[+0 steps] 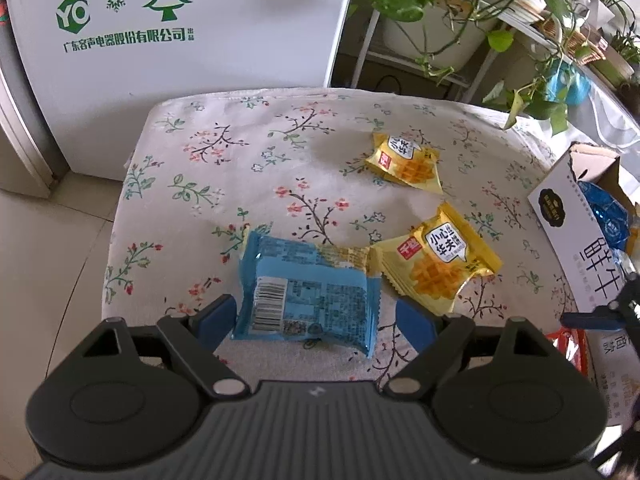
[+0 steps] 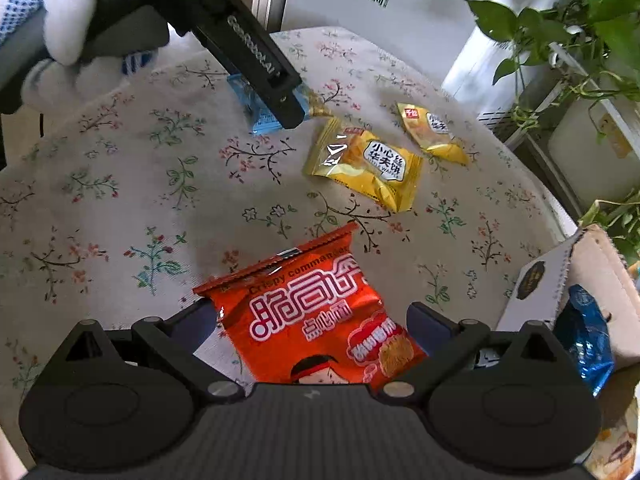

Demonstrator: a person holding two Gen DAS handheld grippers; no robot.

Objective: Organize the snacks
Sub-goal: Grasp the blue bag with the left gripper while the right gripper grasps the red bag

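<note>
Left wrist view: our left tongs [image 1: 316, 320] stand spread, straddling the blue packet [image 1: 306, 292] lying on the floral surface [image 1: 224, 168]; light, crinkly and slippery, we judge it best pinched across its sides.

Right wrist view: our right tongs [image 2: 312, 320] are likewise released, angled down around the red crisp bag [image 2: 316, 312], puffy and crushable.

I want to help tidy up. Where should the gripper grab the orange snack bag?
Grab the orange snack bag across its puffy middle, coming straight down from above. It lies flat on the floral tablecloth, and the open right gripper already straddles its two long sides.
</note>
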